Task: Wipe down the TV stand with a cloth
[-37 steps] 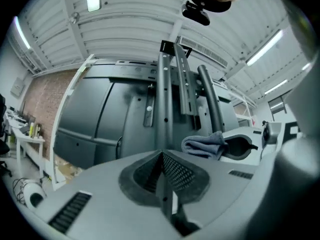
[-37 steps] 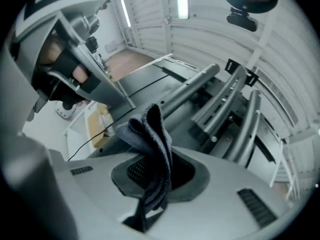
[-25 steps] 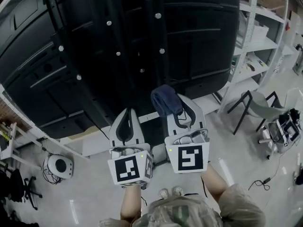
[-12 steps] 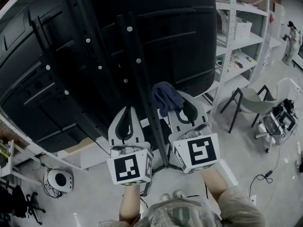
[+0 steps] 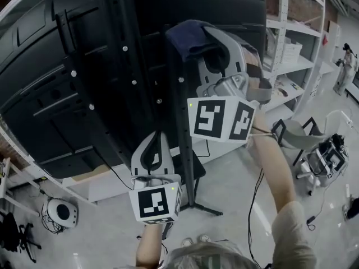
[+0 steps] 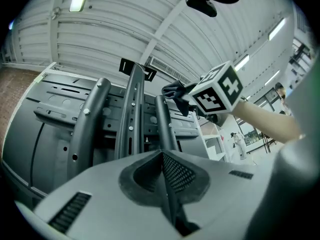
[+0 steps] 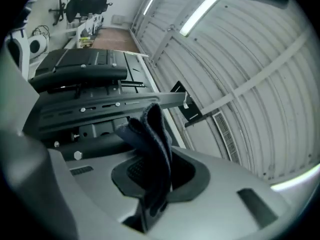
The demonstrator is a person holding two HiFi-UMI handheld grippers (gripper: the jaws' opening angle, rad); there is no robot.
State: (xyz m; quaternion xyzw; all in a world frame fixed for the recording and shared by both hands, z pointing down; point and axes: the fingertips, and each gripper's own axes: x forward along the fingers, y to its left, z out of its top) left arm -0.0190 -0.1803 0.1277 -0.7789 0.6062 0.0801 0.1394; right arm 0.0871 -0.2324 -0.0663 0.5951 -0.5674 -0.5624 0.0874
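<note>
The black TV stand's upright column (image 5: 178,122) and bracket arms (image 6: 134,114) carry the back of a large black screen (image 5: 67,72). My right gripper (image 5: 193,35) is raised high beside the column's upper part, shut on a folded dark blue cloth (image 5: 188,38) that sticks out past the jaws (image 7: 150,134). My left gripper (image 5: 152,144) is held lower, near the column's left side, shut with nothing between its pads (image 6: 165,179). The right gripper's marker cube (image 6: 217,91) shows in the left gripper view.
White shelving (image 5: 291,49) stands to the right of the stand. A grey chair (image 5: 297,133) and a wheeled device (image 5: 328,156) sit on the floor at the right. A round white device (image 5: 56,212) lies at the lower left. The stand's foot (image 5: 202,206) rests on the floor.
My right gripper has risen with the cloth from beside the left gripper up to the top of the column. The left gripper has stayed low.
</note>
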